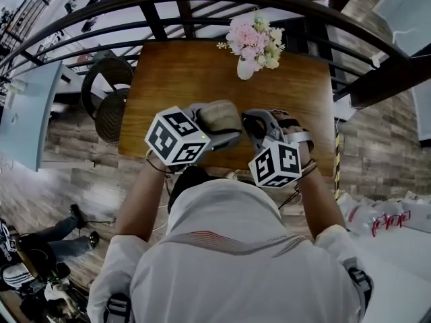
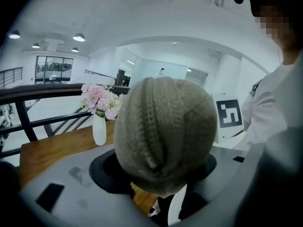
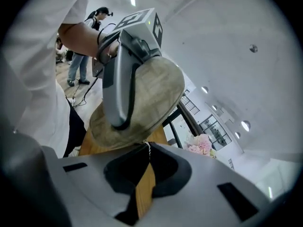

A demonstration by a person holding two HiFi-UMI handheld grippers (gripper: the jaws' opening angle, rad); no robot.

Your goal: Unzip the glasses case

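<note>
**Gripping the case, pinching the zip**

Up in the air with the grey-beige, cloth-covered oval glasses case [image 1: 217, 116], lifted over the brown wooden table [image 1: 188, 73], just ahead of the chest. Clamped round the belly by the left gripper [image 1: 227, 132], spread wide, with one finger flat across the broad face. Pinched at the lower edge by the right gripper [image 3: 144, 148], closed to almost nothing on the thin pale zip cord [image 3: 147, 150].

Looks light and easy to carry. Rounded, though, with a woven skin that should give some bite rather than slip. Probably a stiff shell under soft cloth, so safe to squeeze firmly across the middle without crushing. Best gripped clear of the ribbed seam line.

Worth drawing the cord along the seam, not away from it. Thin stuff, likely to slide out of the pads or snap.
</note>
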